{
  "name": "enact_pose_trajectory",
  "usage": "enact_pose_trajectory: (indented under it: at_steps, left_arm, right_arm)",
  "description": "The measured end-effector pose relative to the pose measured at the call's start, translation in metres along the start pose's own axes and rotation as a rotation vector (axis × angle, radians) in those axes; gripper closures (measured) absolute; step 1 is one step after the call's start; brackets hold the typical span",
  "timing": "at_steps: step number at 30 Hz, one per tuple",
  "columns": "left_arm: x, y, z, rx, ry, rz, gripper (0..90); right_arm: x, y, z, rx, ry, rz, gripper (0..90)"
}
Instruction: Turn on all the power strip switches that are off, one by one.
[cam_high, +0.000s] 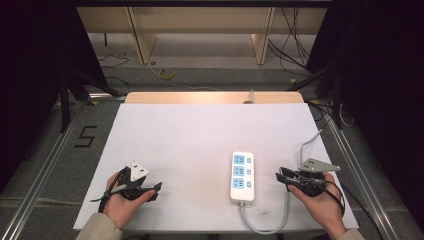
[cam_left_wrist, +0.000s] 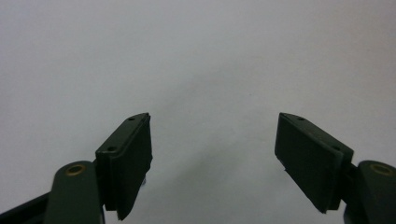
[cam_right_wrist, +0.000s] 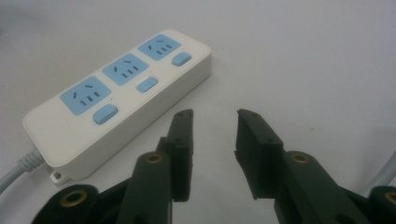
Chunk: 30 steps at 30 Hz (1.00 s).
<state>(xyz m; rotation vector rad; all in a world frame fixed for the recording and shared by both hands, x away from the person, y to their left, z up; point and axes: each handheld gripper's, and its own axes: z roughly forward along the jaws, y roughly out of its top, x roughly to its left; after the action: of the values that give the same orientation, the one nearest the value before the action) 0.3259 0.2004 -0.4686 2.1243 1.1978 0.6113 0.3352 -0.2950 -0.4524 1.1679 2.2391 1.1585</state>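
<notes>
power strip (cam_high: 242, 176) at five o'clock on table (cam_high: 200, 135), sockets up | right gripper (cam_high: 281, 176) beside it, jaws apart, empty, lined up to reach | left gripper (cam_high: 156, 188) at seven o'clock, spread, idle

Black numeral "5" (cam_high: 85, 136) taped on grey floor (cam_high: 65, 150), left of table

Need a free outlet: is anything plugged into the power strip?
No. All three blue sockets on the power strip sit bare, lying flat on the table.
</notes>
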Motion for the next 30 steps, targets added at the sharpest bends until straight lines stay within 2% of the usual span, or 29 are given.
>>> enact_pose_trajectory:
  at_steps: [5,11,22,30]
  left_arm:
    - [-0.002,0.000,-0.001,-0.001,-0.003,-0.001,27.3]
    - [-0.002,0.000,0.000,-0.006,-0.003,0.005,27.3]
    - [-0.002,0.000,0.000,-0.007,-0.004,0.011,27.1]
    - [-0.002,0.001,0.000,-0.008,-0.002,0.014,27.2]
  right_arm:
    - [0.001,0.006,-0.004,0.026,-0.015,-0.027,82.4]
    - [0.005,0.013,-0.003,0.073,-0.012,-0.051,90.0]
    - [0.010,0.021,0.002,0.167,-0.001,-0.064,90.0]
    - [0.016,0.027,0.006,0.182,0.007,-0.064,90.0]
